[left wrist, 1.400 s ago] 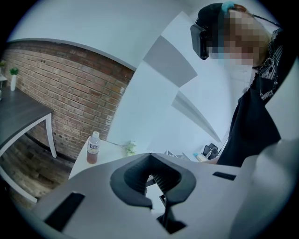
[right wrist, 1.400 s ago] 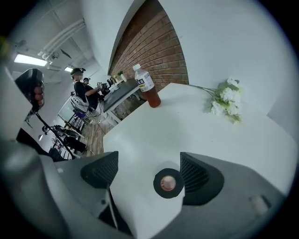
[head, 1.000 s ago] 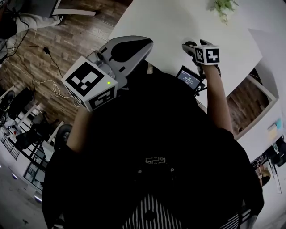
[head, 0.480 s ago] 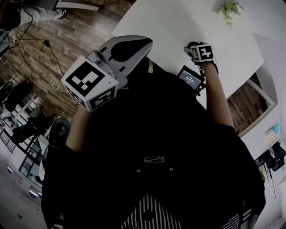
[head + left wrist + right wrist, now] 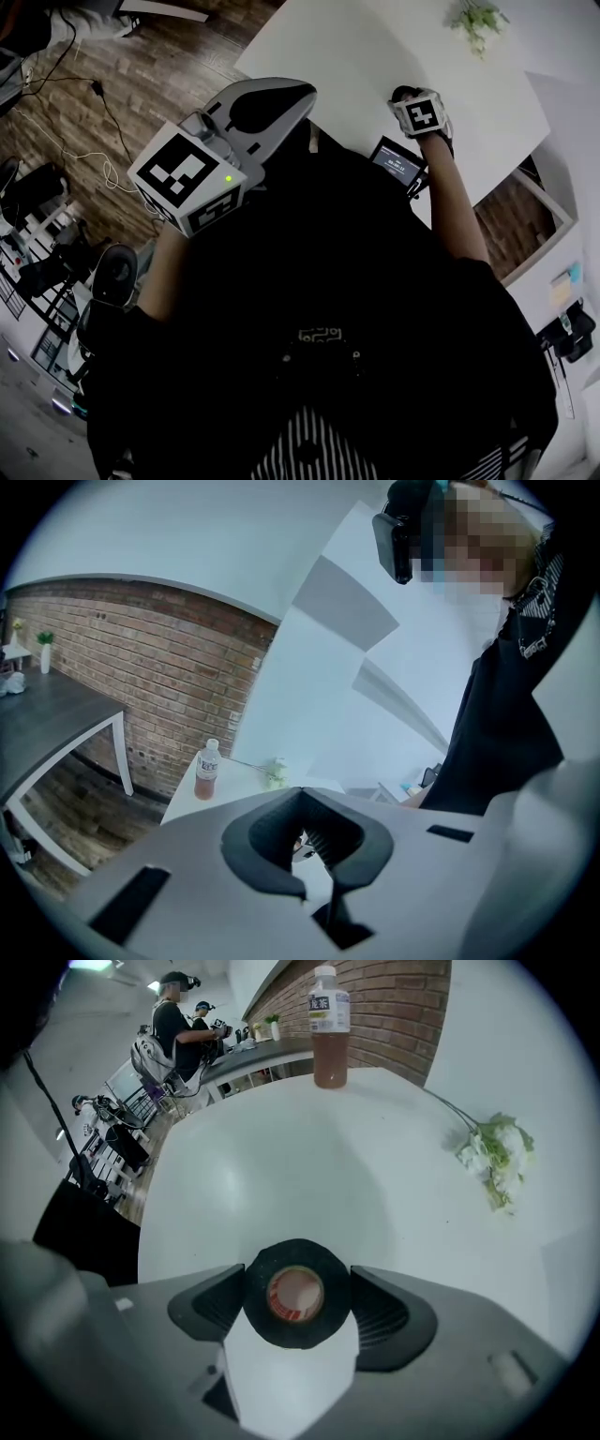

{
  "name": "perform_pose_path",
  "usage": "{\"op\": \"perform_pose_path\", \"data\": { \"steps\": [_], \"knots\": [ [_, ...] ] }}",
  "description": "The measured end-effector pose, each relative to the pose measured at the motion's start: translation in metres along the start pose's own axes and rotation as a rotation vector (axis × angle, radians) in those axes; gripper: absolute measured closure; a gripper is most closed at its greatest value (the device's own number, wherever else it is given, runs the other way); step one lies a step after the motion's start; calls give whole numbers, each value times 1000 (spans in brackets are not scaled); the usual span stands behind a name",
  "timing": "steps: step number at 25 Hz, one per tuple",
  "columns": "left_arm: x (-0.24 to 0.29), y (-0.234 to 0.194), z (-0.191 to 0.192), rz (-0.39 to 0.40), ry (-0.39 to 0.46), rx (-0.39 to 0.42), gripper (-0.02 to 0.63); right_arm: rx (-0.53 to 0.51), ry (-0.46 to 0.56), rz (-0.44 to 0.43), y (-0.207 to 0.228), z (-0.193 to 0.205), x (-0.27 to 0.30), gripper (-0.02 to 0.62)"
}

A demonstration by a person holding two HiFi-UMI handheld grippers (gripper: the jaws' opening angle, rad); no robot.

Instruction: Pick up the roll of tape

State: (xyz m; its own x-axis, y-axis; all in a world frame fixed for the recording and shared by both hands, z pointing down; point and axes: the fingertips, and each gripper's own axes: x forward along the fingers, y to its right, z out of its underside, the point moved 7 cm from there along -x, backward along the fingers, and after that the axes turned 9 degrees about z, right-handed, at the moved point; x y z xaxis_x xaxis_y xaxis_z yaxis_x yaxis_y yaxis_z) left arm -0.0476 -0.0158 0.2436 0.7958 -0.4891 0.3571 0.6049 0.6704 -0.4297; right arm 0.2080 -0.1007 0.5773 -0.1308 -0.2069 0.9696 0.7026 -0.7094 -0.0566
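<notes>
The roll of black tape (image 5: 296, 1258) lies flat on the white table (image 5: 281, 1166), its reddish core facing up. My right gripper (image 5: 296, 1297) points steeply down over it with one pad on each side of the roll. Its jaws are closing, and the pads stand right at the roll's rim without visibly squeezing it. In the head view the right gripper (image 5: 410, 97) is over the table's near edge and hides the roll. My left gripper (image 5: 272, 98) hovers off the table's left corner, jaws together and empty; in its own view the left gripper (image 5: 319, 888) holds nothing.
A bottle of brown drink (image 5: 328, 1026) stands at the table's far end. A white flower sprig (image 5: 497, 1152) lies to the right. A small device with a lit screen (image 5: 398, 164) sits by my right forearm. Cables (image 5: 94, 94) trail over the wooden floor at left.
My right gripper has sunk toward the table and rolled, its marker cube turning. The left gripper has stayed where it was.
</notes>
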Motion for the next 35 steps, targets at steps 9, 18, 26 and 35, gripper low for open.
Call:
{"op": "perform_pose_path", "data": {
  "steps": [9, 18, 26, 35],
  "knots": [
    [0, -9, -4, 53, 39, -34, 603, 18, 206, 55, 28, -23, -50, 249],
    [31, -18, -20, 137, 14, 29, 603, 151, 369, 69, 55, -30, -113, 249],
    [42, -40, -32, 224, -19, 78, 603, 272, 501, 56, 39, -40, -164, 249],
    [56, -41, -61, 251, 93, 97, 603, 421, 768, -143, 24, -59, -230, 249]
  ]
}}
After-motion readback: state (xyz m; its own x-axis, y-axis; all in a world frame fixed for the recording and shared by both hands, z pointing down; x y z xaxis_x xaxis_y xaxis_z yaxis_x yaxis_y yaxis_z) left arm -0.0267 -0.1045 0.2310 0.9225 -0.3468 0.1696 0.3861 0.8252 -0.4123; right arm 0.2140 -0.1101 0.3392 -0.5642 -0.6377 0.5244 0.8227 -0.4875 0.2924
